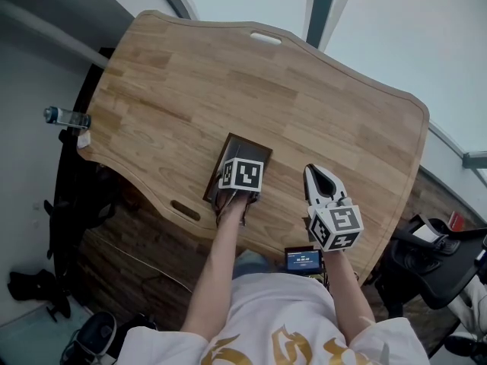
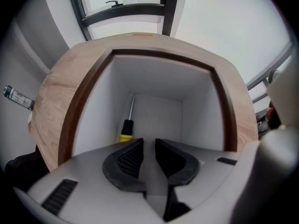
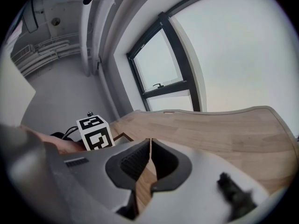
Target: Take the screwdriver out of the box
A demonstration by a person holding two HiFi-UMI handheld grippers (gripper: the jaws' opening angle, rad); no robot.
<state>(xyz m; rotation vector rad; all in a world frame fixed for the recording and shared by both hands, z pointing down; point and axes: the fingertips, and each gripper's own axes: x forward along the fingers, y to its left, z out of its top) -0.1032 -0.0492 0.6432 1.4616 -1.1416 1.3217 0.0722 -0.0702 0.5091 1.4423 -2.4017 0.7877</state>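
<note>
A box [image 1: 245,144] with a dark brown rim stands on the wooden table [image 1: 319,105] near its front edge. In the left gripper view its inside is white [image 2: 159,111], and the screwdriver [image 2: 126,129], with a yellow and black handle and a thin metal shaft, lies along the left wall. My left gripper [image 2: 149,143] points straight down into the box, its jaws a narrow gap apart with nothing between them; the screwdriver lies just left of the left jaw. The head view shows only its marker cube [image 1: 242,175] over the box. My right gripper [image 1: 313,171] [image 3: 150,143] rests to the right, shut and empty.
A water bottle [image 1: 65,117] [image 2: 17,97] sits past the table's left edge. A small device with a lit screen [image 1: 303,261] is at the front edge near my body. A black chair [image 1: 437,261] stands to the right. Windows lie beyond the far edge.
</note>
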